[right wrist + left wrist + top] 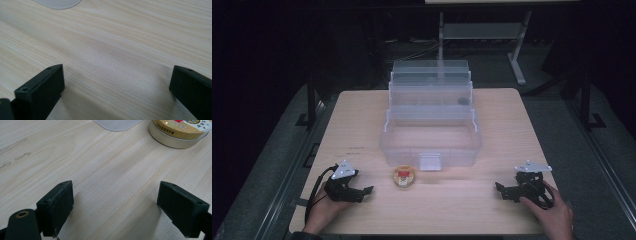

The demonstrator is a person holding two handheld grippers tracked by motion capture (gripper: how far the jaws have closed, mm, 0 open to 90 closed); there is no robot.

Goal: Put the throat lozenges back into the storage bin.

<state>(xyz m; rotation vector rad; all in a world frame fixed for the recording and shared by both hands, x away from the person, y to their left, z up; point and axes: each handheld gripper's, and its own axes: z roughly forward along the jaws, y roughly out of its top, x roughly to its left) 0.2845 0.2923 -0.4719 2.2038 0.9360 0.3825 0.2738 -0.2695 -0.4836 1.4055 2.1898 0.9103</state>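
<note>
Plainly, the likeliest slip concerns the tin [404, 177], a small round gold-lidded can lying flat on the table [362, 110] just in front of the clear box [431, 145] and nearer the left gripper [362, 192] than the right gripper [507, 192]. Both grippers rest low on the wood with jaws spread wide and nothing between them; in the left gripper view the tin [180, 132] sits ahead and off to one side of the open jaws, not lined up with them. Its smooth metal wall and low height could, I judge, let the pads skid off or push it along the tabletop instead of gripping it, and a push forward would drive it against the front latch tab of the box [117, 124]. A grip too high, on the lid edge alone, might pop the lid or drop the tin on the way over the wall of the box. The stepped trays rising at the back of the box look light and thin, so a knock from either gripper could shift the whole thing. The table is pale wood-grain laminate, bare apart from these items and some faint marks near its left side. Around it the room is dark, with grey floor, cables and a metal stand behind.
</note>
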